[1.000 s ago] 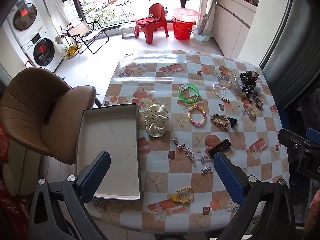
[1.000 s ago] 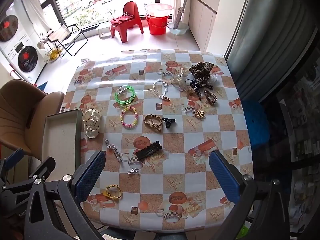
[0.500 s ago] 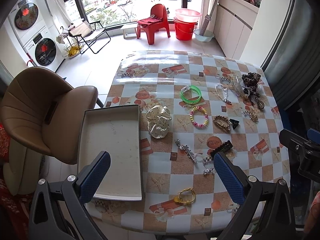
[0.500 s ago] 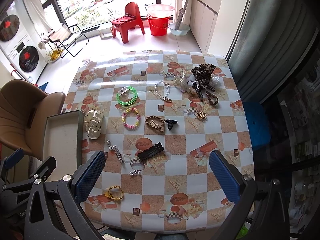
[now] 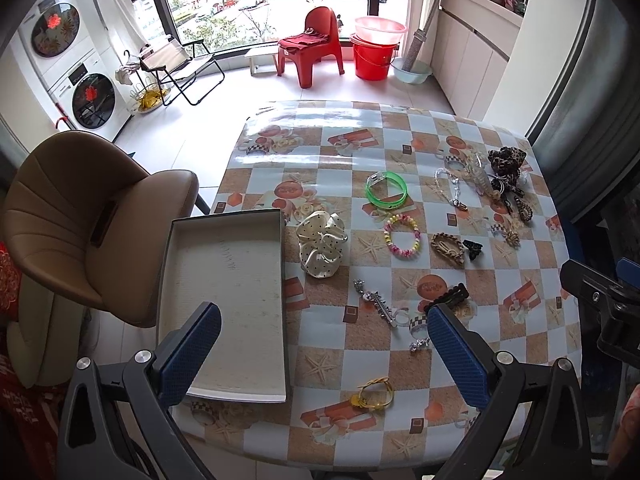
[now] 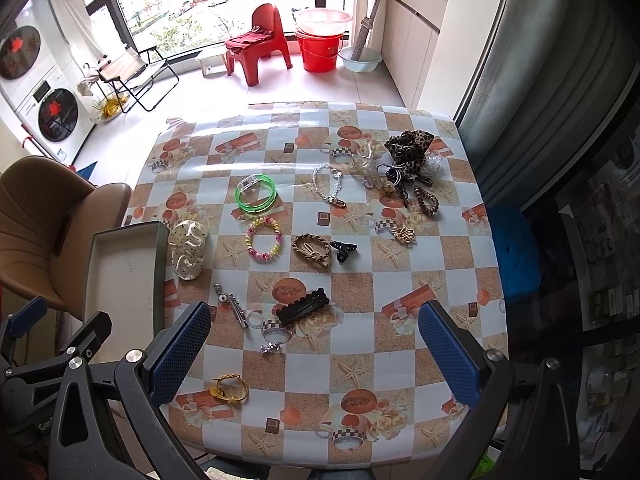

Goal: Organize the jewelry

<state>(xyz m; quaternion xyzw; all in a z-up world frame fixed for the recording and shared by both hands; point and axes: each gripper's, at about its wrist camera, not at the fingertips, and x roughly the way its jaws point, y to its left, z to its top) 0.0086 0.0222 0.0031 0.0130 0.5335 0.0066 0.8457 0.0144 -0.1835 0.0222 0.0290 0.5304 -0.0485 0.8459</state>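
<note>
**Jewelry spread on a tabletop, both grippers held wide apart above it**

Jewelry lies loose over the right and middle of the tabletop (image 6: pixel 400 364), none of it in the tray. The left gripper (image 5: pixel 320 354) hangs above the near edge with its two blue fingers spread and nothing between them. The right gripper (image 6: pixel 314 352) is likewise wide apart and empty.

Nearest the grippers are one yellow hair tie (image 5: pixel 374 394), one black scalloped clip (image 6: pixel 303 306) and one silver spiked pin (image 6: pixel 234 309). Farther out sit one cream dotted scrunchie (image 5: pixel 322 244), one pastel bead bracelet (image 6: pixel 264 239), one woven tan bracelet (image 6: pixel 313 251), one small black claw clip (image 6: pixel 343 249) and one set of green bangles (image 6: pixel 256 197). One clear bead chain (image 6: pixel 330 187) lies near a tangled pile topped by a leopard scrunchie (image 6: pixel 409 147); its pieces cannot be counted.

One empty grey tray (image 5: pixel 224 304) sits at the left edge. The cloth is checked orange, tan and white. Beyond are one brown chair (image 5: pixel 76 220), tiled floor, one red stool (image 5: pixel 310 50), stacked washers and a window.
</note>
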